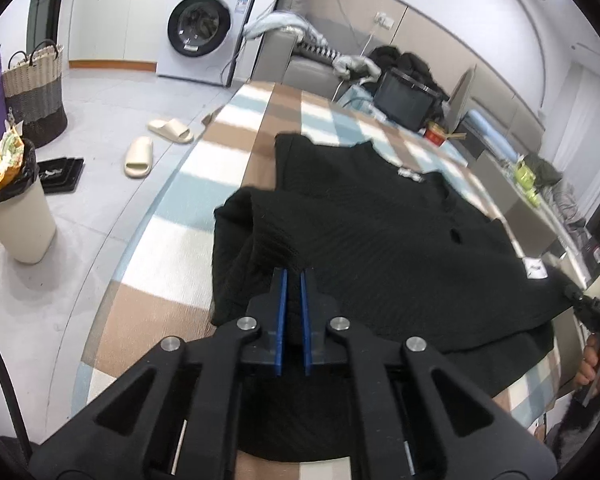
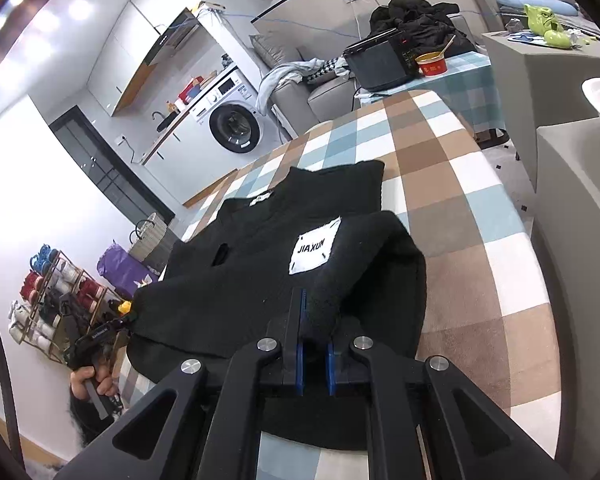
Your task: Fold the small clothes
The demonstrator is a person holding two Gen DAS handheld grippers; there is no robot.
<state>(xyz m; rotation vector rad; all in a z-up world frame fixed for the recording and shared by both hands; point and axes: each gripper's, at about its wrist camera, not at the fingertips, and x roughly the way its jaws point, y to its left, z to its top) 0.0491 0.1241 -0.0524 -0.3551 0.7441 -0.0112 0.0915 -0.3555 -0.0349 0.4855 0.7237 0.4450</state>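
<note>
Black knit garment (image 1: 380,232) lies flat on the checked surface (image 1: 164,248), each near corner pinched in closed fingers — left gripper (image 1: 294,276), right gripper (image 2: 316,312) — so the first fold looks due: lift both corners evenly, carry them forward.

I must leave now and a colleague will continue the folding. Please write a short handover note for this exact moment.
Left gripper: shut on the near left corner of the black knitted garment with the white patch.
Right gripper: shut on the near right corner, fabric bunched between its fingers.
The garment lies mostly flat on the checked brown, blue and white tablecloth, white patch facing up.
Done: both near corners gripped.
Left: no fold is visible yet; probably lift both corners and carry them toward the far edge, then release and smooth.
</note>
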